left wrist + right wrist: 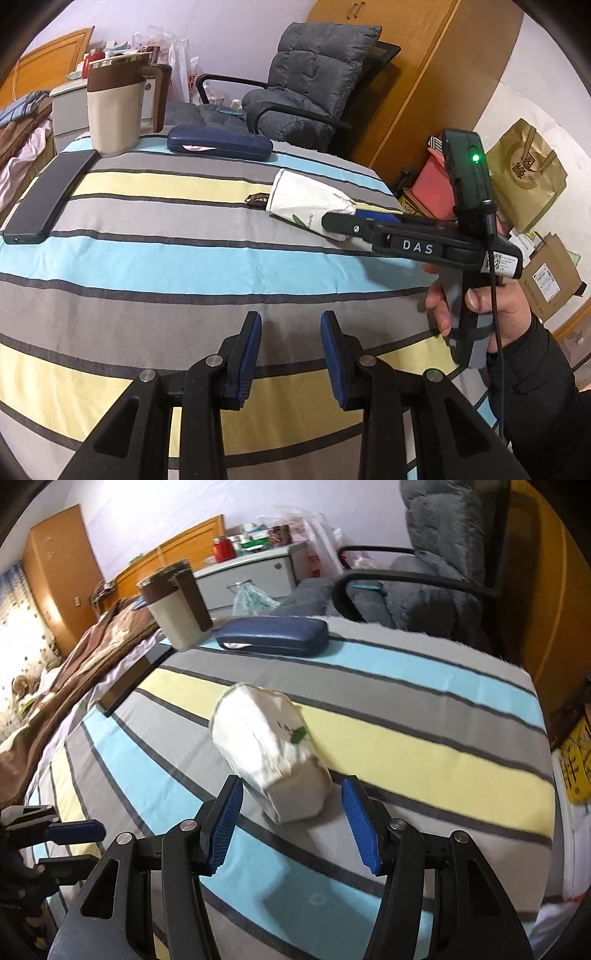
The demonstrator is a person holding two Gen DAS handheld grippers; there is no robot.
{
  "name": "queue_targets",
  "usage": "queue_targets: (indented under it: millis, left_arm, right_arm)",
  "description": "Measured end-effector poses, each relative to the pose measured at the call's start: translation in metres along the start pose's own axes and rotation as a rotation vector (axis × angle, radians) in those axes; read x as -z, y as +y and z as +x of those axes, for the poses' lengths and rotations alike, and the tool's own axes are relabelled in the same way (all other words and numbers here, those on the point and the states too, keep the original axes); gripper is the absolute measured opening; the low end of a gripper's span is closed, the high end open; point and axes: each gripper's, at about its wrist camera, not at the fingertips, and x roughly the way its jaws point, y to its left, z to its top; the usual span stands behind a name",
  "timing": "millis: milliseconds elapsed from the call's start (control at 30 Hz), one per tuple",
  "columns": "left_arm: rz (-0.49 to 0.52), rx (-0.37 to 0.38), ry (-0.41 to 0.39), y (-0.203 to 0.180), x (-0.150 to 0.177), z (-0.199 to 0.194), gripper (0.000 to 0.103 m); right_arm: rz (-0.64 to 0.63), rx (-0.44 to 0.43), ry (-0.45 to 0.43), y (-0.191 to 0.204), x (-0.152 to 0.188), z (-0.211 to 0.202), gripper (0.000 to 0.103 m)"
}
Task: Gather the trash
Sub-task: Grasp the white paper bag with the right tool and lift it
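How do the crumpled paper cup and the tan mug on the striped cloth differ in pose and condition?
The paper cup lies on its side, crushed and creased; the mug stands upright and keeps its shape. The paper cup is white with a small green mark; the mug is tan with a brown band and handle. The open right gripper straddles the paper cup's base; the mug stands apart, beside the blue case. Both rest on the striped cloth.

Black right claw [345, 223] – blue pads, white "DAS" lettering, green light, black cable, dark sleeve.
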Motion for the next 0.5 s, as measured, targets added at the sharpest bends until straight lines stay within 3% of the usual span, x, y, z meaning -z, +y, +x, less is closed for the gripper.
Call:
queue_targets:
  millis: [333,500]
  left_arm:
    - [0.0,0.004,0.006,-0.001,0.004,0.0,0.033]
    - [-0.005,-0.004,0.003,-0.002,0.004,0.0,0.033]
  right_arm:
    - [-0.084,-0.082,0.04,-0.002,-0.016,0.02,0.058]
    - [-0.047,-0.108,0.052,0.001,-0.013,0.016,0.054]
